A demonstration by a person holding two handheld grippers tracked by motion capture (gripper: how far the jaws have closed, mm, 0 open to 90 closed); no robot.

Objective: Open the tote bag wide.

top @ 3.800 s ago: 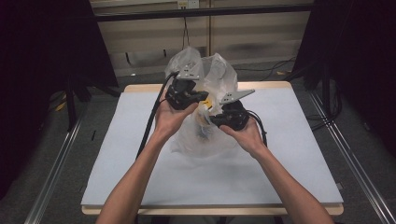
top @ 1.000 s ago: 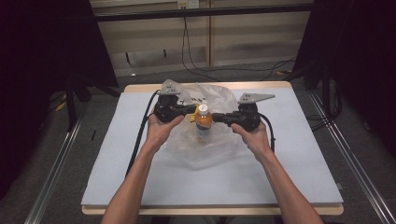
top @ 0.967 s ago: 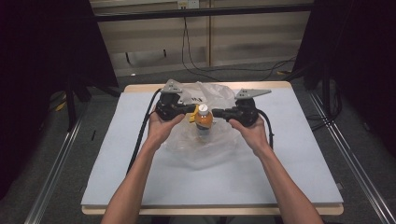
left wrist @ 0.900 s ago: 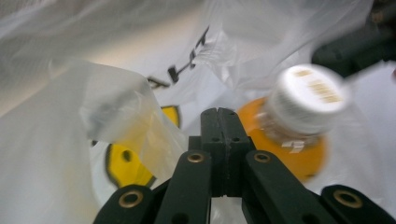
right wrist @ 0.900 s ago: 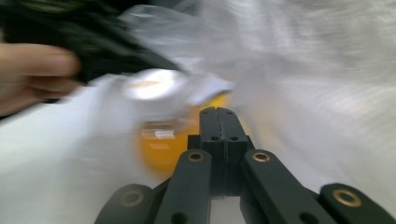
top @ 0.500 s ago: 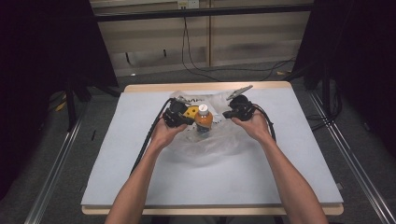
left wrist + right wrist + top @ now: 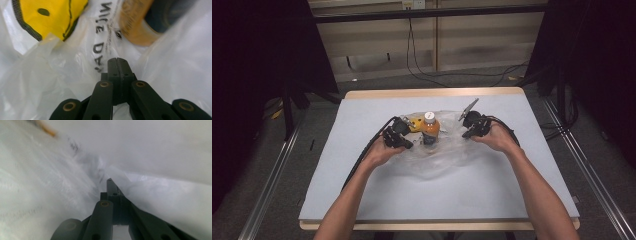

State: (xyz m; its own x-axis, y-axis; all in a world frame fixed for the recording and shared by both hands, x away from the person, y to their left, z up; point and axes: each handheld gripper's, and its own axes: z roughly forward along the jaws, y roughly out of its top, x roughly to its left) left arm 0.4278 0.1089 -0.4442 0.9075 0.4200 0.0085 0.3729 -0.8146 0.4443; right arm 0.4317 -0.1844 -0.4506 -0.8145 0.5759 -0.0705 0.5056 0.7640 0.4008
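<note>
A thin clear plastic bag point(image 7: 443, 156) with a yellow smiley print point(image 7: 50, 17) and black lettering lies crumpled on the table mat. An orange bottle point(image 7: 430, 128) with a white cap stands upright in it, the film gathered low around it. My left gripper point(image 7: 399, 136) is just left of the bottle, jaws shut on the bag's edge point(image 7: 75, 75), with the bottle point(image 7: 133, 28) close ahead. My right gripper point(image 7: 471, 125) is to the bottle's right, low over the table. Its jaws point(image 7: 110, 183) are shut, pinching a fold of the bag film point(image 7: 160, 202).
The pale blue mat point(image 7: 362, 190) covers a wooden table point(image 7: 432, 93). Black cables trail from both grippers along the forearms. Metal rails point(image 7: 272, 185) run down the floor on both sides, and dark curtains stand left and right.
Both grippers have come down from chest height to the table and spread apart with the bag's rim. The bag has collapsed around the bottle, baring its cap and shoulders.
</note>
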